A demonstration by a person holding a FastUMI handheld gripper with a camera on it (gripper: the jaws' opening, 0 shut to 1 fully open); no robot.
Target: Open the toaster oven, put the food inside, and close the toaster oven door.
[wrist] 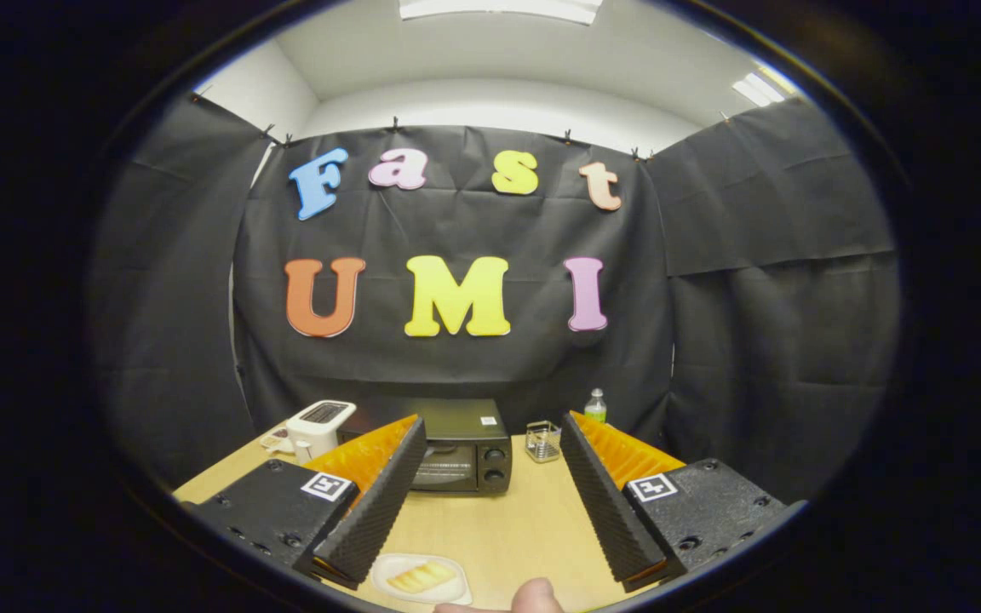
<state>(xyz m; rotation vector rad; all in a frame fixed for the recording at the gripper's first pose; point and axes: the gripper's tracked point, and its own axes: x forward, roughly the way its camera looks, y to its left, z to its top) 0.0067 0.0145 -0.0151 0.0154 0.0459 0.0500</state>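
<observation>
In the gripper view I see my gripper [486, 494] above a wooden table [499, 528], with its two black ribbed fingers [375, 502] spread wide and nothing between them but the bare tabletop. The jaws hold nothing. The oven [456, 447] is black and stands at the far side of the table, beyond the fingers and a little toward the left one, which hides its left part. Its door looks closed, and two round knobs are on its right side. The food [422, 577] is yellow pieces that lie on a small white plate [388, 581], very near to me, just beside the base of the left finger and not touching it as far as I can tell. A fingertip [533, 596] of a person shows just right of the plate. Left of the oven stands a white toaster [320, 426]. Right of the oven there is a small clear container [543, 441], and behind it a bottle [596, 407] with a green label, near the black cloth wall
</observation>
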